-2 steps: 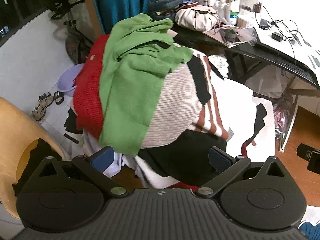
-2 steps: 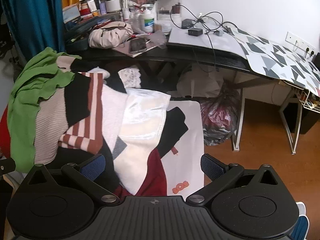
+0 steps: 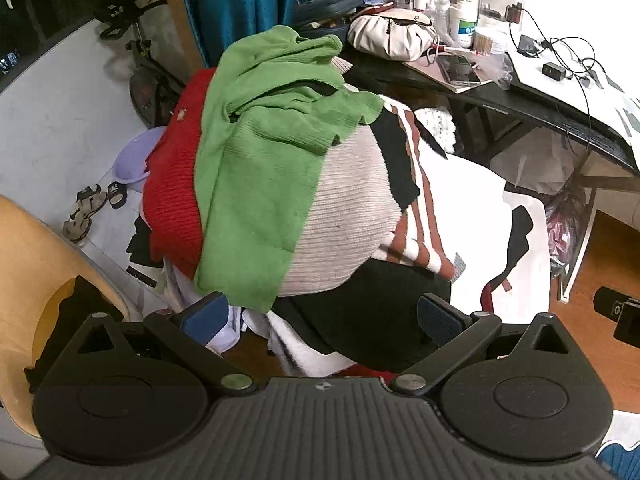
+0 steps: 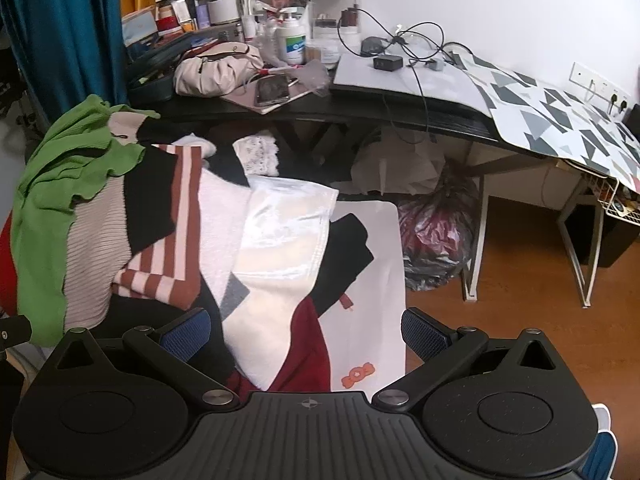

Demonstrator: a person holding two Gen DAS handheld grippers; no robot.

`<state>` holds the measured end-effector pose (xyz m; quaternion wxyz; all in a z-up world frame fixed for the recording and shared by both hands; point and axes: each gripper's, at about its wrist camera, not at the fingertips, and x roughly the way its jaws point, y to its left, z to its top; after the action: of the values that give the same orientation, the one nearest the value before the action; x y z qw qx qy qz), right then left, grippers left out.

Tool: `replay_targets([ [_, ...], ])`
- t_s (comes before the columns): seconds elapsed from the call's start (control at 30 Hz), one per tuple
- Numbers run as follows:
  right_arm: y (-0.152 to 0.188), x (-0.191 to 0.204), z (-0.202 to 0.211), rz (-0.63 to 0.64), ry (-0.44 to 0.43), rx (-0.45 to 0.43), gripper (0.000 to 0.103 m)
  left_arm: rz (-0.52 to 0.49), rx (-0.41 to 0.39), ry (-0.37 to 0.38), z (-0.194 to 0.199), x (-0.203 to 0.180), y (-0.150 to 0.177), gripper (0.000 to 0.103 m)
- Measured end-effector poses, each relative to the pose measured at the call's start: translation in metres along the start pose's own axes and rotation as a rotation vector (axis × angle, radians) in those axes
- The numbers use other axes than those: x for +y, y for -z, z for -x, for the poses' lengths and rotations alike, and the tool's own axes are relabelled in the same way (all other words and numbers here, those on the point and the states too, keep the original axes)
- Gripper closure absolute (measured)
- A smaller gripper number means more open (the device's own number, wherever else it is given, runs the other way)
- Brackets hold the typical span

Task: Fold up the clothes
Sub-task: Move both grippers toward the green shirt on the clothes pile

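Holding both tongs spread wide and gripping nothing, we are hovering over the heap of clothes [image 3: 320,200]. Our left tongs [image 3: 322,316] are pointing steeply down at a black garment [image 3: 368,312], which is lying at the near foot of the heap. Our right tongs [image 4: 304,330] are hanging above a white cloth [image 4: 276,264] and a dark red piece [image 4: 304,344].

A green top [image 3: 256,184] is draping over the crest of the heap, its long axis running from the far side down toward us. A red knit [image 3: 172,184] is lying just left of the green top; a beige ribbed knit [image 3: 352,216] and a brown-striped piece [image 3: 416,200] are lying to its right.

What is carrying the heap is staying hidden under the fabric. Beyond the heap a black counter [image 4: 360,108] is bearing clutter too small for us to sort.
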<state>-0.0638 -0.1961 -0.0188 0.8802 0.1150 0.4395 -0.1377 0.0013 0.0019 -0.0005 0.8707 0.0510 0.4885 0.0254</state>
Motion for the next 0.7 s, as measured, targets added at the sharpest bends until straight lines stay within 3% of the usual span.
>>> replay_targets([
  [0.17,-0.009,-0.013,-0.006,-0.022,-0.049,0.036,0.001,0.001,0.016,-0.021,-0.010,-0.009,-0.002,0.000],
  [0.47,-0.011,0.000,-0.018,0.047,-0.038,0.013,0.001,0.063,-0.003,-0.033,-0.008,0.000,-0.001,0.000],
  [0.7,-0.022,0.006,-0.026,0.032,-0.086,-0.017,0.001,0.126,-0.066,-0.059,-0.002,0.024,-0.008,0.000],
])
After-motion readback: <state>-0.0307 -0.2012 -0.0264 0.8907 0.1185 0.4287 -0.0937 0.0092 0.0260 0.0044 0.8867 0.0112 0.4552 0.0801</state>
